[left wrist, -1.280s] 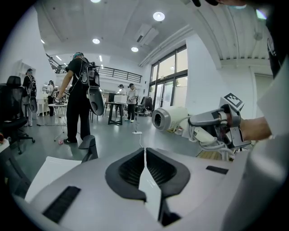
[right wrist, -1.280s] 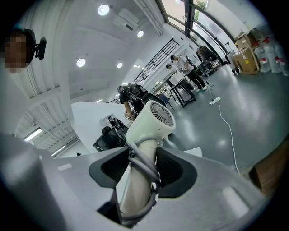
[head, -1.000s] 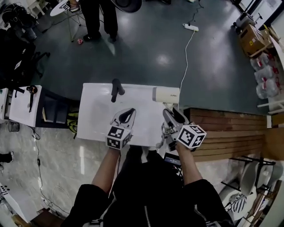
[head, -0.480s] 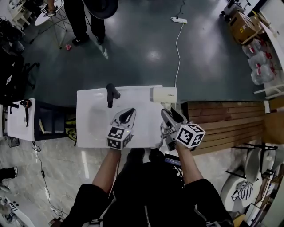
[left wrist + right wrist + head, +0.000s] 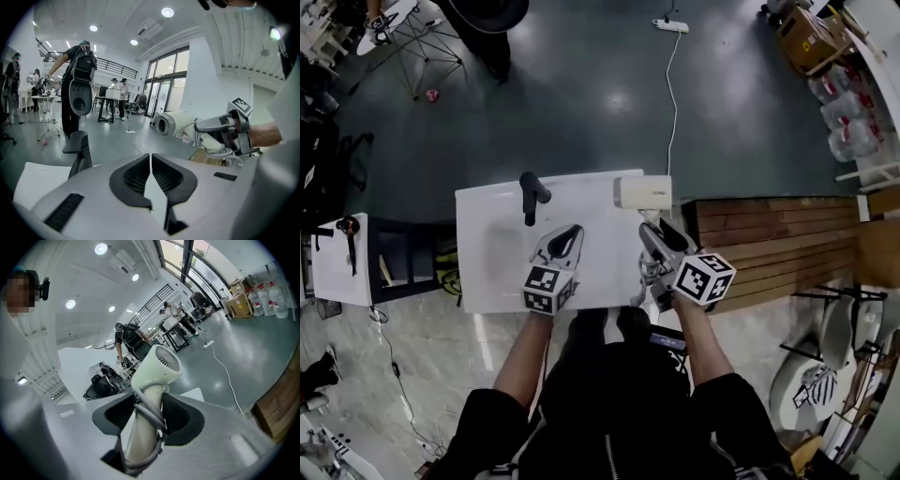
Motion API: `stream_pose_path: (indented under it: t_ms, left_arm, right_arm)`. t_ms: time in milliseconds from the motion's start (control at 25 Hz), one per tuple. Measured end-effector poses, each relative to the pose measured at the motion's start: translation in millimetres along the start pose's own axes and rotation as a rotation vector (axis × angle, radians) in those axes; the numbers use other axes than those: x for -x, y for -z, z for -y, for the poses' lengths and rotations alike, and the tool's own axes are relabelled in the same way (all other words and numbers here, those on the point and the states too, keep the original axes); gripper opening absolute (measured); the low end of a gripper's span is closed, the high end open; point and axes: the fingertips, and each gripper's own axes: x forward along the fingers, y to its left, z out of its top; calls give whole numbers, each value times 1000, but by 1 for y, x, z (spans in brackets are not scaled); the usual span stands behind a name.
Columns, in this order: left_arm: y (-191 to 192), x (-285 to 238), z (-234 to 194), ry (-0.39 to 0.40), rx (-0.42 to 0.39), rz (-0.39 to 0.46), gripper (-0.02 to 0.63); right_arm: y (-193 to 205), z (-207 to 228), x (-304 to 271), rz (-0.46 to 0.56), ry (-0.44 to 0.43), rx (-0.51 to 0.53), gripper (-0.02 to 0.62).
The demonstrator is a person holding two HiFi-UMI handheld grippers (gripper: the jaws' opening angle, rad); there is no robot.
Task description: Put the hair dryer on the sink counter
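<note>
A cream hair dryer [image 5: 642, 191] hangs over the far right corner of the white sink counter [image 5: 487, 272], its barrel lying crosswise. My right gripper [image 5: 654, 236] is shut on its handle, which has the grey cord wound round it. The right gripper view shows the dryer [image 5: 157, 366] upright between the pads of that gripper [image 5: 147, 416], its grille end on top. My left gripper [image 5: 565, 241] hovers over the counter's middle, shut and empty. In the left gripper view its jaws [image 5: 150, 161] meet, with the dryer [image 5: 171, 124] and the right gripper [image 5: 225, 133] off to the right.
A black faucet [image 5: 530, 192] stands at the counter's far edge, left of the dryer. Wooden planks [image 5: 769, 253] lie to the right. A power strip [image 5: 671, 25] and its cable cross the dark floor beyond. A person [image 5: 487, 19] stands further off. A small white table [image 5: 342, 258] is at the left.
The head view has swung, so the counter and floor sit higher and the far person has slid toward the top edge. Both grippers keep about the same places over the counter.
</note>
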Motion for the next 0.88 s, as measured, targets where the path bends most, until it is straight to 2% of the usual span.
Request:
stream_pose_path:
  t_ms: [880]
  left_arm:
    - [31, -6, -19, -42, 65, -62, 19]
  right_arm:
    - [13, 26, -41, -84, -32, -54, 191]
